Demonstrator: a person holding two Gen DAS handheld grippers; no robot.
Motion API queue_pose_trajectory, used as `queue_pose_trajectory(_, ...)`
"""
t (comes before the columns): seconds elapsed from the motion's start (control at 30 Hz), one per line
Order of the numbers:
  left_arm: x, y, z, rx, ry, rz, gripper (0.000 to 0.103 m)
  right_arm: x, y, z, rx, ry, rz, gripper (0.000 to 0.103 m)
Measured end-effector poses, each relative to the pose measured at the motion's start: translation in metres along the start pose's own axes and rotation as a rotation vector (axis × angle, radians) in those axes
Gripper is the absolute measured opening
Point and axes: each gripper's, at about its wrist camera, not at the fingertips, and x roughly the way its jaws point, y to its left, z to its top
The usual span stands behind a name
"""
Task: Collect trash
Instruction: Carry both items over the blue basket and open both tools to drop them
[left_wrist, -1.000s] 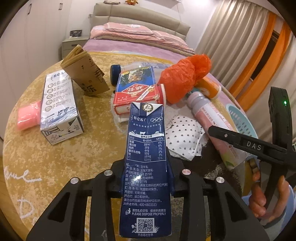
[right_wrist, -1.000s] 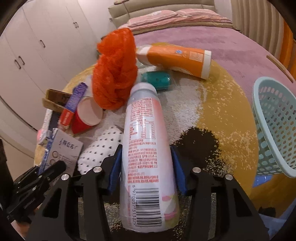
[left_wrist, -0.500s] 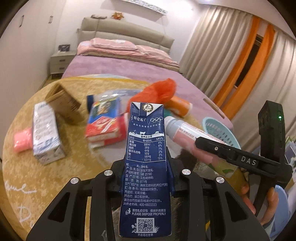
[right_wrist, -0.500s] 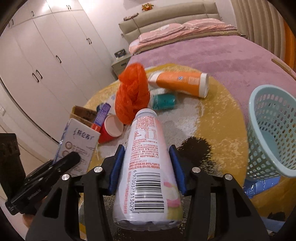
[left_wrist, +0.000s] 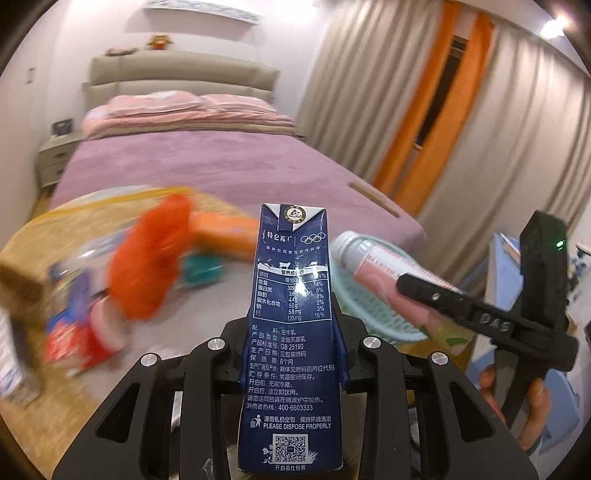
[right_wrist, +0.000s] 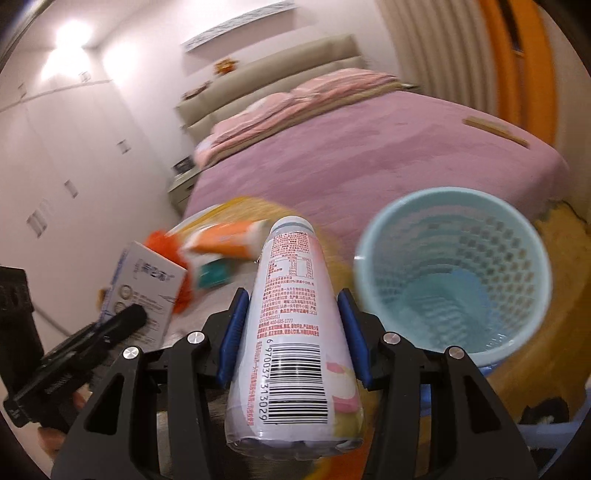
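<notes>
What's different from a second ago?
Both tongs lifted off the rug and swung toward the light blue basket, now close and seen from above. Unchanged: left tongs still clamp the blue milk carton, right tongs the pink bottle. Other trash stays on the rug.

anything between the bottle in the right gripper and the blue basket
Nothing visible. The right gripper is shut on the bottle, and the basket stands open-topped just to its right with clear air between them.
</notes>
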Motion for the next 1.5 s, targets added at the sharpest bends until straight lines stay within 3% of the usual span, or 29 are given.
queue_pose_trajectory(0.17, 0.051, -0.037, 0.023, 0.036, 0.048, -0.088, 0.032, 0.011, -0.055, 0.011, 0.063, 0.033, -0.094, 0.046)
queue_pose_trajectory(0.33, 0.114, -0.072, 0.035, 0.048, 0.139, -0.182, 0.032, 0.04, -0.104, 0.017, 0.079, 0.153, -0.137, 0.046)
queue_pose_trajectory(0.57, 0.182, -0.089, 0.033, 0.034, 0.229, -0.215, 0.032, 0.075, -0.128, 0.011, 0.081, 0.268, -0.179, 0.046)
queue_pose_trajectory(0.8, 0.213, -0.091, 0.028, 0.016, 0.272, -0.223, 0.032, 0.086, -0.152, 0.005, 0.142, 0.336, -0.155, 0.046)
queue_pose_trajectory(0.87, 0.216, -0.09, 0.025, 0.016, 0.282, -0.214, 0.042, 0.083, -0.154, 0.007, 0.154, 0.334, -0.147, 0.046)
queue_pose_trajectory(1.0, 0.22, -0.092, 0.017, 0.024, 0.302, -0.209, 0.049, 0.08, -0.156, 0.006, 0.152, 0.343, -0.149, 0.047)
queue_pose_trajectory(1.07, 0.217, -0.09, 0.015, 0.017, 0.301, -0.205, 0.06, 0.078, -0.161, 0.003, 0.167, 0.343, -0.136, 0.047)
queue_pose_trajectory(1.3, 0.184, -0.084, 0.014, 0.035, 0.26, -0.205, 0.062, 0.054, -0.153, -0.002, 0.181, 0.275, -0.125, 0.047)
queue_pose_trajectory(1.5, 0.129, -0.072, 0.013, 0.036, 0.172, -0.202, 0.065, 0.03, -0.108, 0.007, 0.105, 0.167, -0.076, 0.047)
